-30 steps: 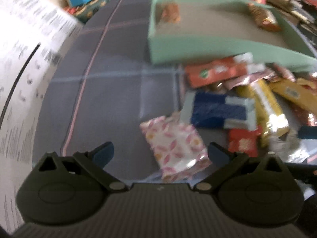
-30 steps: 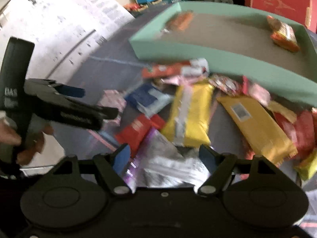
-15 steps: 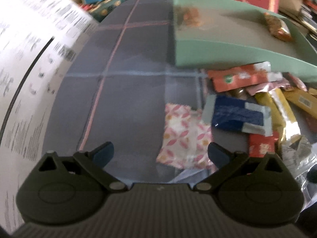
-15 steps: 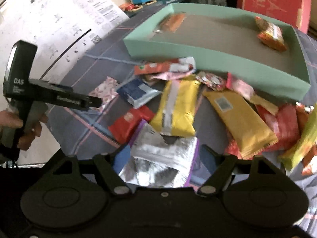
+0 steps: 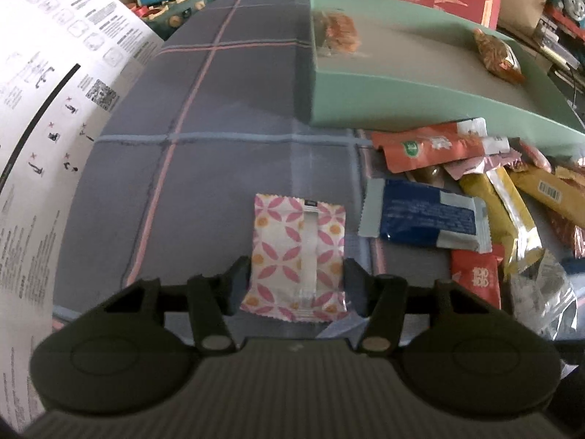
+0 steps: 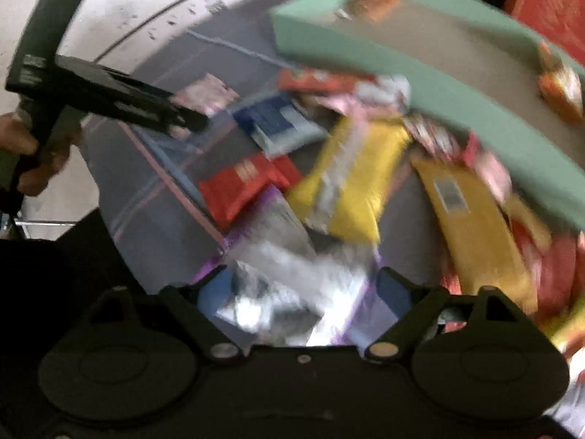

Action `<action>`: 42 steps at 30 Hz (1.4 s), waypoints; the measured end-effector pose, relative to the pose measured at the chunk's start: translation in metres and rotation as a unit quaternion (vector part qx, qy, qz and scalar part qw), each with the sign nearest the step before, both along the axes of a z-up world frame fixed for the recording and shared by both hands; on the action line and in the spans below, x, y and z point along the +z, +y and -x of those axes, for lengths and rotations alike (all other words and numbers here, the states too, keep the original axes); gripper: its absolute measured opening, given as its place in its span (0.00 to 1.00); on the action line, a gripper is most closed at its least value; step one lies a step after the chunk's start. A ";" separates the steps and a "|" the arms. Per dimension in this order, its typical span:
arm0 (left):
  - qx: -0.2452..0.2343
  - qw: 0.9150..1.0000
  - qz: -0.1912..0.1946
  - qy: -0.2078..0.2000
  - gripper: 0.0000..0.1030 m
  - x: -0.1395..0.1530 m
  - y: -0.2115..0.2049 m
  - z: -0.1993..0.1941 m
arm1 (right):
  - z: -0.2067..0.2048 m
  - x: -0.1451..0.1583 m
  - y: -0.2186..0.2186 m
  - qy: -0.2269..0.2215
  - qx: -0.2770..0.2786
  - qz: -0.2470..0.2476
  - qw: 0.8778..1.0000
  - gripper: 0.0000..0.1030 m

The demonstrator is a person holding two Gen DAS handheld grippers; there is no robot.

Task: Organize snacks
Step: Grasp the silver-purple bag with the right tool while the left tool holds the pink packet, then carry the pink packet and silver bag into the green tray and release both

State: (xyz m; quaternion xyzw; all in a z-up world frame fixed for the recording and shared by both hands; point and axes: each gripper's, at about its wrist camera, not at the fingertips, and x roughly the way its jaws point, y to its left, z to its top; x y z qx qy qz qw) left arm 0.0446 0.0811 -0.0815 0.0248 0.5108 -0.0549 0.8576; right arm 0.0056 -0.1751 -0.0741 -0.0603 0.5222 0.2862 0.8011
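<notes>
While the left gripper (image 5: 297, 274) points steeply down at the checked cloth (image 5: 226, 168), its 2 fingers stand on either side of the pink-patterned packet (image 5: 298, 256), each pad at a side edge of the wrapper; the jaws have just been closing on it and now pinch it. In the right wrist view a hand (image 6: 25, 153) grips that tool's black handle at the far left, with the tool's tip over the same packet.

The right gripper (image 6: 303, 289) also tilts steeply downward over the pile, its picture smeared. Its jaws have just been opening and stand spread, with the crinkled silver-and-purple wrapper (image 6: 289, 285) lying between them; I cannot tell whether the pads touch it.

Ahead of the left gripper's jaws and to their right sits the green tray (image 5: 420, 109) with 2 orange snacks inside. Just right of the pinched packet lies the blue packet (image 5: 424, 219), then the red packet (image 5: 475, 281) and the yellow bars.

Half a second ago the left fingers stood far apart with the pink packet lying skewed ahead of them; now it sits square between them.
</notes>
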 end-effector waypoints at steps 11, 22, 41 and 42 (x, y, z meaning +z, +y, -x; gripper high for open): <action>0.003 1.000 -0.001 -0.006 0.53 -0.001 -0.002 0.002 | 0.001 0.006 -0.008 0.062 -0.076 -0.029 0.995 0.82; -0.006 1.000 -0.004 -0.008 0.56 -0.001 -0.009 0.007 | 0.001 0.004 0.019 0.042 -0.134 -0.023 0.990 0.98; 0.002 0.999 0.048 -0.015 0.48 0.012 0.000 0.020 | 0.009 0.008 -0.007 0.021 -0.197 -0.050 0.979 0.43; 0.002 0.999 0.051 -0.017 0.48 0.015 0.001 0.021 | 0.010 0.011 -0.010 0.020 -0.199 -0.055 0.978 0.43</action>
